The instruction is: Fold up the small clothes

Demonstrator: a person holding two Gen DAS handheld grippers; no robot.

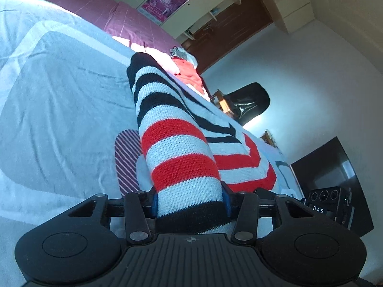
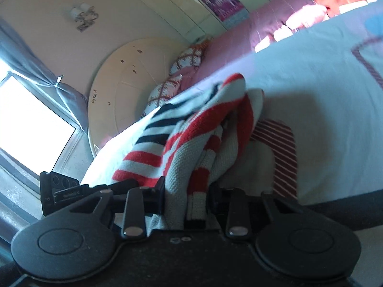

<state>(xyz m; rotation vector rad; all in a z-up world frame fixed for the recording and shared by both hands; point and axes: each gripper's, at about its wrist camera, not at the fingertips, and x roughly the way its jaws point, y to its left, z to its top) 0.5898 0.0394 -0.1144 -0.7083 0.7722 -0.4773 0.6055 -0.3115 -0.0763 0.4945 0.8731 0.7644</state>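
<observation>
A knitted sweater (image 1: 177,148) with white, red and black stripes lies on a pale blue bed sheet (image 1: 59,95). One rolled sleeve or edge of it runs straight into my left gripper (image 1: 191,203), whose blue pads press on it from both sides. In the right wrist view the same sweater (image 2: 191,131) is bunched into folds, and my right gripper (image 2: 186,196) is shut on a thick wad of the knit. Both grippers sit low at the near edge of the bed. The fabric hides the fingertips.
A pile of pink and red clothes (image 1: 189,71) lies at the far end of the bed, on a purple-pink bedspread (image 1: 91,2). The sheet bears a striped printed patch (image 2: 282,155). A black chair (image 1: 251,100), a round headboard (image 2: 134,83) and a window (image 2: 28,124) surround the bed.
</observation>
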